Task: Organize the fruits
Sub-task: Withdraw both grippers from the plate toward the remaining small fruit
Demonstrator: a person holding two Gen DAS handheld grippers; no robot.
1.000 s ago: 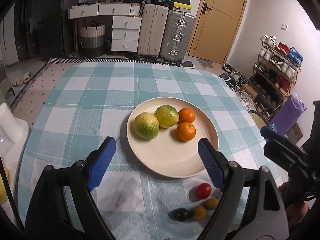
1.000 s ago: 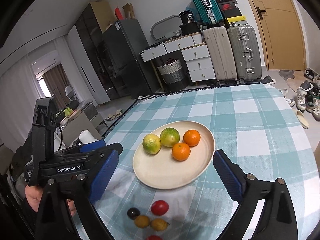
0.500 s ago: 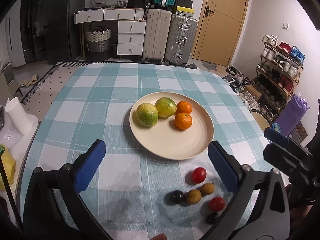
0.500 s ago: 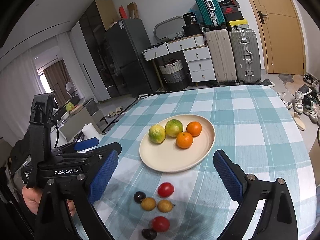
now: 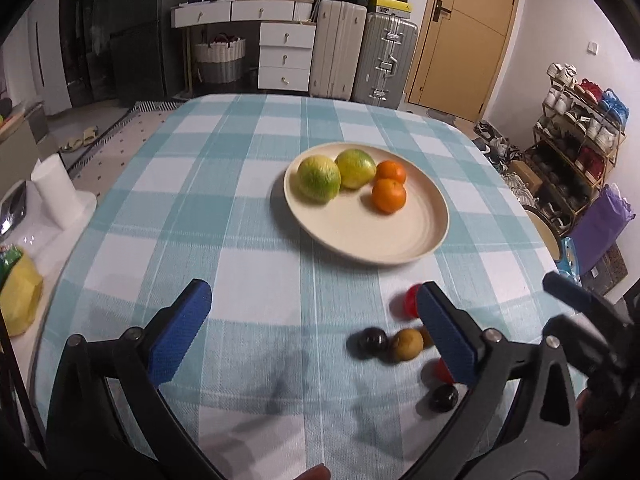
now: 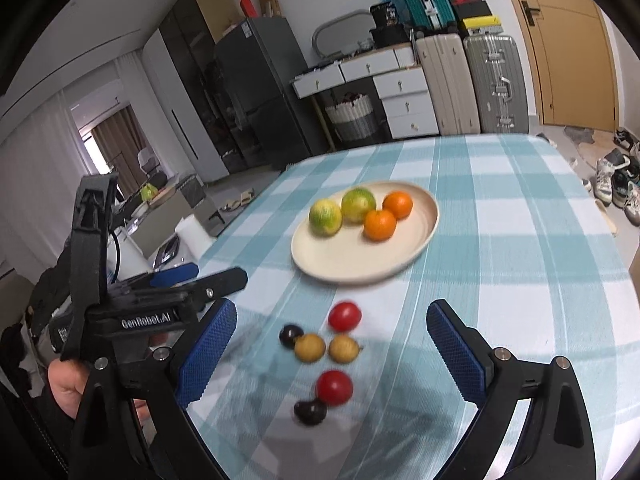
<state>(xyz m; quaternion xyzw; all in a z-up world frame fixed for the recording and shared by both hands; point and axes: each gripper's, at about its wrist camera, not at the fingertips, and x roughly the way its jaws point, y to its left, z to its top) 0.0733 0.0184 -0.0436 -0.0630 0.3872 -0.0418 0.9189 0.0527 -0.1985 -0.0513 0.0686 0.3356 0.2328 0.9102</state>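
Note:
A cream plate (image 5: pixel 400 240) (image 6: pixel 344 260) on the checked tablecloth holds two green-yellow citrus fruits (image 5: pixel 319 179) (image 6: pixel 325 217) and two oranges (image 5: pixel 389 195) (image 6: pixel 380 224). Several small fruits lie loose in front of the plate: red tomatoes (image 6: pixel 344 316), dark plums (image 6: pixel 291 334) and yellow-brown ones (image 6: pixel 309 347); they also show in the left wrist view (image 5: pixel 407 344). My left gripper (image 5: pixel 316 332) is open and empty above the cloth, left of the small fruits. My right gripper (image 6: pixel 332 352) is open and empty, with the small fruits between its fingers below.
The round table (image 5: pixel 200 200) with the teal checked cloth ends close to the left and right. A white paper roll (image 5: pixel 54 192) and a yellow bag (image 5: pixel 18 296) sit beyond the left edge. Suitcases (image 5: pixel 360 56), drawers and a shoe rack (image 5: pixel 576 132) stand around the room.
Both grippers have drawn back from the plate toward me and stayed open. More of the small loose fruits have come into view.

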